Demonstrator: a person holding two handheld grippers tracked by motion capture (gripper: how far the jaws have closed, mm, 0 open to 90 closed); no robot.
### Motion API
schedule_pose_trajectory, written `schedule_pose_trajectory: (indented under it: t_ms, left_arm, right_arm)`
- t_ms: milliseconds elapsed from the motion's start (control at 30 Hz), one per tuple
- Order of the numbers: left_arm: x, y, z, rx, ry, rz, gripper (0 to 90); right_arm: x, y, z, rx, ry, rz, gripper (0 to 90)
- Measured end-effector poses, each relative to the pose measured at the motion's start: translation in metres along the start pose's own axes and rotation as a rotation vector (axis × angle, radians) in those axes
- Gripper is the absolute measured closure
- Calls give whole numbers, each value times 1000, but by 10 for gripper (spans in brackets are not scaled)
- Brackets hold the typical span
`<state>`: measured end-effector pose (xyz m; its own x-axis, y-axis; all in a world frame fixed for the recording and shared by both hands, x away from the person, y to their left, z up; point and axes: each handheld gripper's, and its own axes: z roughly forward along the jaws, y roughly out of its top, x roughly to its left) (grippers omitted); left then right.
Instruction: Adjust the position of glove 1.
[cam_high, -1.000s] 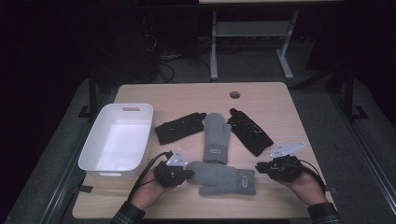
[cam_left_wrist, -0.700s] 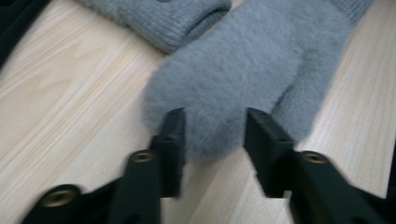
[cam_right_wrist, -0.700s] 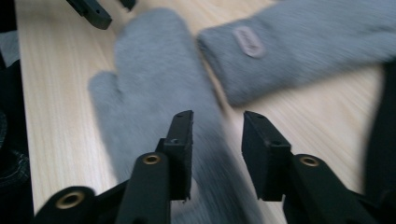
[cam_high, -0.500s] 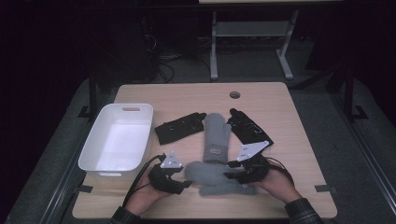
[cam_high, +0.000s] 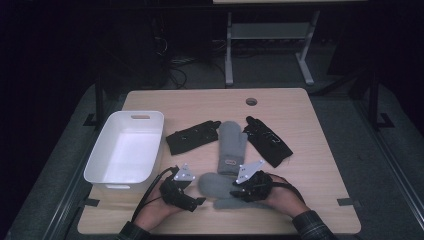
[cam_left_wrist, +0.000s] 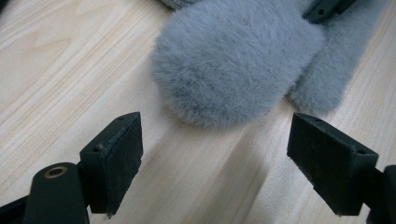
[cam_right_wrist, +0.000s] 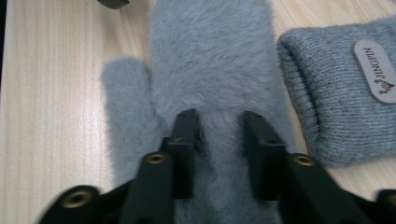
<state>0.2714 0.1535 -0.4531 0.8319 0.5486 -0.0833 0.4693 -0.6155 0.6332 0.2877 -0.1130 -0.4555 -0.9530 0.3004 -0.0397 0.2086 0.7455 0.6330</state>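
Right gripper view: right gripper (cam_right_wrist: 218, 140) pinches the fluffy grey fleece mitten (cam_right_wrist: 210, 60); left gripper (cam_left_wrist: 215, 154) gapes wide, touching nothing.

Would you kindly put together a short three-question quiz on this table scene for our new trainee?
1. True or false: the right tongs pinch the fluffy grey mitten.
2. The left tongs are: A) open, B) shut on a black glove.
3. What stands at the table's left edge?

Key:
1. True.
2. A; the mitten's tip lies ahead of them, ungripped.
3. A white tub. Two black gloves and a knitted grey mitten lie beside it.
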Motion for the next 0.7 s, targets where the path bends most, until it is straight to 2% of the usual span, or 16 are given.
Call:
schedule_pose_trajectory:
  t_ms: [67, 100, 233, 267, 300, 367, 433, 533, 567, 600, 633, 700]
  left_arm:
    - [0, 0, 1, 2, 5, -2, 175]
    - [1, -1, 2, 8, 11, -1, 175]
    - [1, 0, 1, 5, 8, 3, 174]
    - [1, 0, 1, 4, 9, 5, 174]
    - [1, 0, 1, 3, 5, 3, 174]
    - [1, 0, 2, 8, 3, 6, 174]
    - [1, 0, 2, 8, 1, 5, 174]
    - [1, 0, 1, 17, -4, 17, 174]
    - [1, 0, 1, 19, -3, 19, 174]
    - [1, 1, 1, 21, -2, 20, 174]
    - [1, 1, 2, 21, -4, 22, 174]
    - [1, 1, 2, 22, -4, 29, 174]
  right_arm:
    - [-1, -1, 0, -3, 2, -10, 807]
    - [-2, -1, -2, -14, 11, 4, 837]
    - [-3, -2, -8, -43, 11, 4, 856]
    - [-1, -1, -17, -67, 21, 34, 860]
    - [-1, -1, -17, -67, 21, 34, 860]
    - [2, -5, -31, -96, 13, 58, 863]
    - [2, -8, -37, -104, 6, 61, 863]
    - [4, -20, -55, -126, -9, 114, 864]
    - [3, -28, -67, -141, -24, 161, 864]
    - [3, -28, -67, -141, -24, 161, 864]
    - [0, -39, -79, -145, -58, 189, 864]
    - [-1, -45, -84, -142, -73, 207, 864]
